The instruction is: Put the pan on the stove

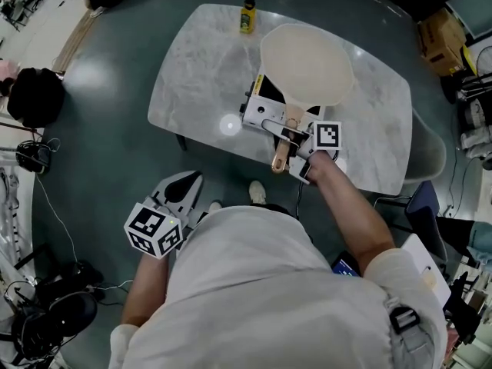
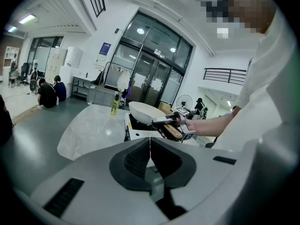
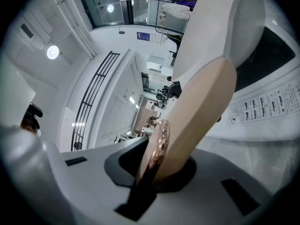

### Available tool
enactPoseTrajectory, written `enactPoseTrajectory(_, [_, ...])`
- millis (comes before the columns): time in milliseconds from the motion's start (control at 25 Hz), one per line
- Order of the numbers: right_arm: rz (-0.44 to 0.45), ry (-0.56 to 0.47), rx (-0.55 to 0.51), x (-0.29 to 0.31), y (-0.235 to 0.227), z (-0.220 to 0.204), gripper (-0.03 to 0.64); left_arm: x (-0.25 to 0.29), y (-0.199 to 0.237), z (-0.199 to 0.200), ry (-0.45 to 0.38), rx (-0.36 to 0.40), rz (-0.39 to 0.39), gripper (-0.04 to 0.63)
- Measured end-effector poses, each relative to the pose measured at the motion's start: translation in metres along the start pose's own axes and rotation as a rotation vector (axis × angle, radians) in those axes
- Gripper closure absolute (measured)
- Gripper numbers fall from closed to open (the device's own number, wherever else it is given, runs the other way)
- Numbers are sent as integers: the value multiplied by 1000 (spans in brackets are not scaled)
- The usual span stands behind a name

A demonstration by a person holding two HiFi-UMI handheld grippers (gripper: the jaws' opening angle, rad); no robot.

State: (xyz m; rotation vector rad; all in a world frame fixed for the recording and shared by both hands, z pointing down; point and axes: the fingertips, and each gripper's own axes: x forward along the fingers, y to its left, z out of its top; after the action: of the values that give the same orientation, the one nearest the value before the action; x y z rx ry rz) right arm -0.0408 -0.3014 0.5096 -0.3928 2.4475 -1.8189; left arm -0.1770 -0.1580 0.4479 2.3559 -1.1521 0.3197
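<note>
A cream pan (image 1: 307, 64) rests over the white stove (image 1: 265, 102) with a black top, on the marble table (image 1: 200, 75). Its wooden handle (image 1: 286, 141) points toward me, and my right gripper (image 1: 296, 141) is shut on it. In the right gripper view the handle (image 3: 197, 116), with a copper ring at its end, runs out between the jaws of the right gripper (image 3: 157, 172) toward the pan body (image 3: 220, 22) above the stove's panel (image 3: 272, 97). My left gripper (image 1: 184, 191) hangs low beside my body, away from the table, its jaws (image 2: 150, 153) shut with nothing between them. From the left gripper view the pan (image 2: 143, 112) appears far off.
A yellow bottle (image 1: 247, 14) stands at the table's far edge. A grey chair (image 1: 427, 156) sits at the table's right end. A cardboard box (image 1: 442, 41) lies at the far right, and a black bag (image 1: 34, 97) and cables on the floor at left. People sit far away (image 2: 47, 93).
</note>
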Motion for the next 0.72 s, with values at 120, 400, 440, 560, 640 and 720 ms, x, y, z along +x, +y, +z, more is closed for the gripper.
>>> enactPoseTrajectory(120, [-2,6,-27,5,-3,-2,571,-5,4,-3,4,-2,-2,577])
enactPoseTrajectory(400, [-22,-1,-16,13,-13,-7,572,-10,11,-5,9,-5,-10,577])
enactPoseTrajectory(440, [-24,-2,-21,13,-14,-7,572,-10,11,-4,10,-4,-13,577])
enactPoseTrajectory(560, [-28,-9,-14,13,-16,-7,572,-10,10,-5,13,-1,-20,577])
enactPoseTrajectory(640, [-28,-10,-1,13,-16,-6,569,-10,10,-7,16,-3,-23,577])
enactPoseTrajectory(720, [-26,-11,9,15,-15,-6,565,-11,10,-6,15,-3,-27,577])
